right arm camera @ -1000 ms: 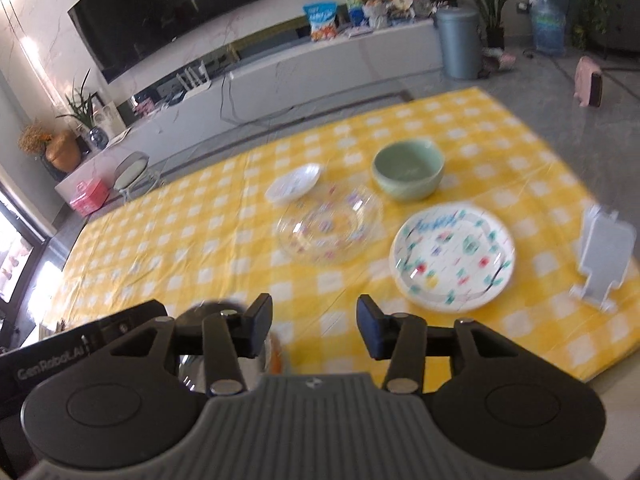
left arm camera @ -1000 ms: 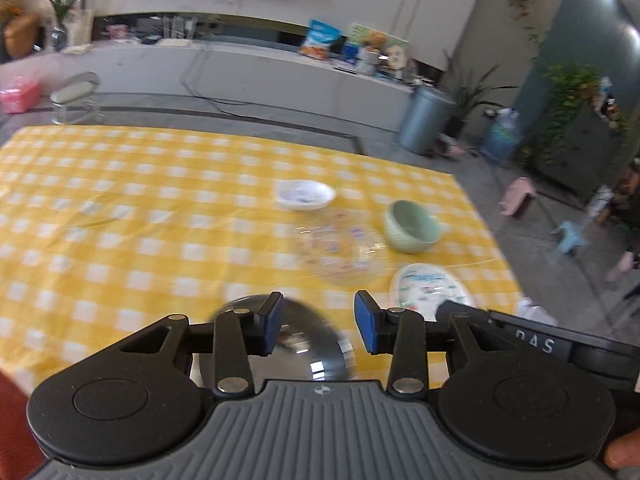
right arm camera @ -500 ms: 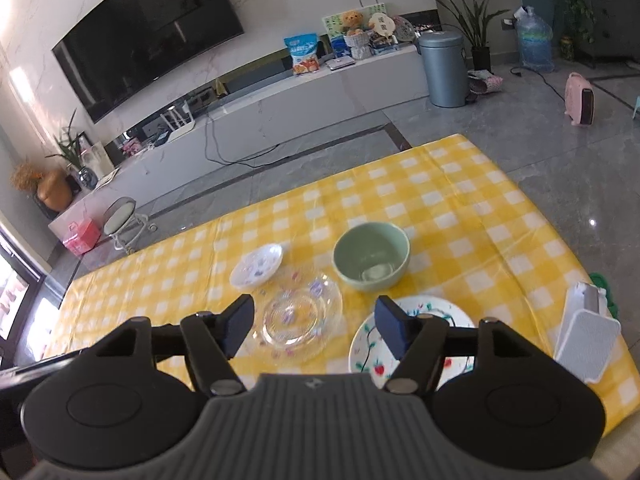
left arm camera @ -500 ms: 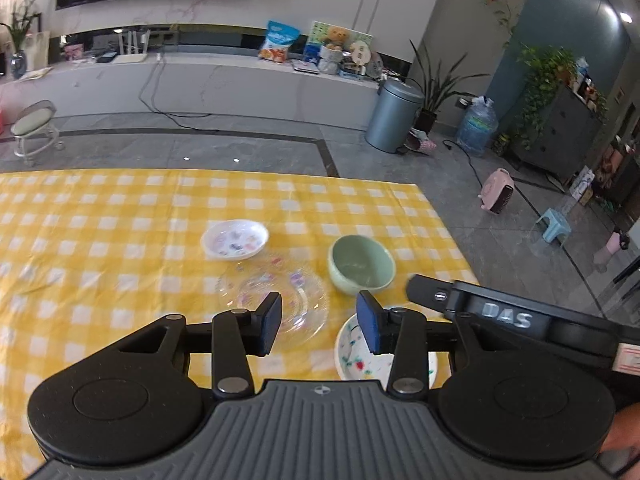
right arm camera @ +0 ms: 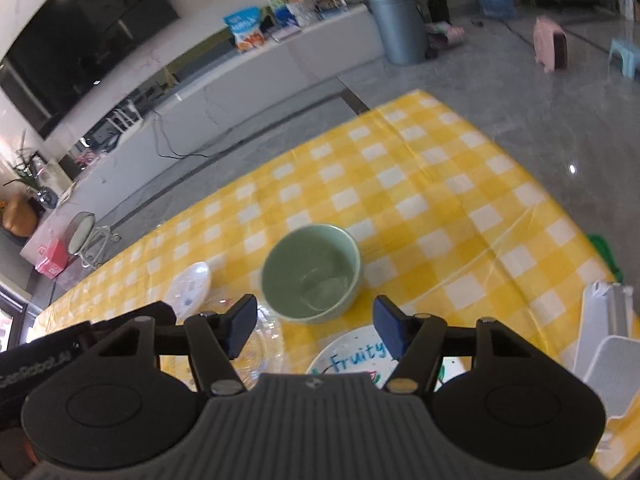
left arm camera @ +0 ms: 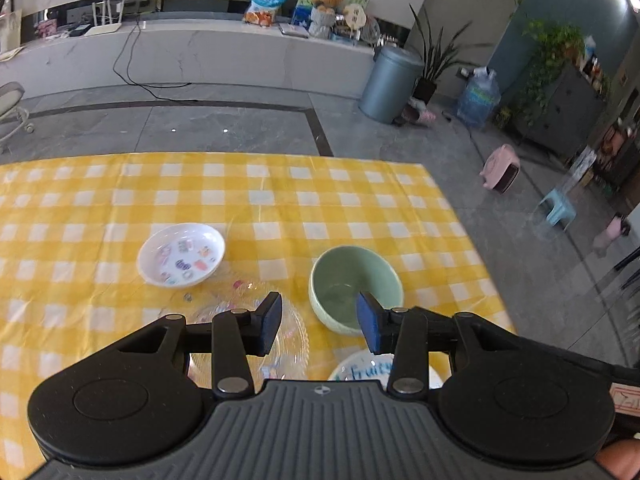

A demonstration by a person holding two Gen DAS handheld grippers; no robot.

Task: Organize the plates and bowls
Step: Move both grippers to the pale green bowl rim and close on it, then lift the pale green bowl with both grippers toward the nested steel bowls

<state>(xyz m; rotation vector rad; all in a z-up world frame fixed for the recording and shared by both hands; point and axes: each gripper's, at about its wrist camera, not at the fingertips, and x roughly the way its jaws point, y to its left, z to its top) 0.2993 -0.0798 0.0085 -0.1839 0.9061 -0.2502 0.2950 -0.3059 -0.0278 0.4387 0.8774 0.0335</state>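
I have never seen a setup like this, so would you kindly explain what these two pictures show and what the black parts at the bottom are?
Each picture comes from a fisheye camera mounted on a handheld two-finger gripper, looking forward along its fingers. The black parts are the left gripper and right gripper; both are open and hold nothing. Below them is a table with a yellow-and-white checked tablecloth. On it lie a pale green ceramic bowl, a small white dish with coloured prints, a clear glass plate and a white plate lettered "fruity". A white plastic stand sits at the table's right edge.
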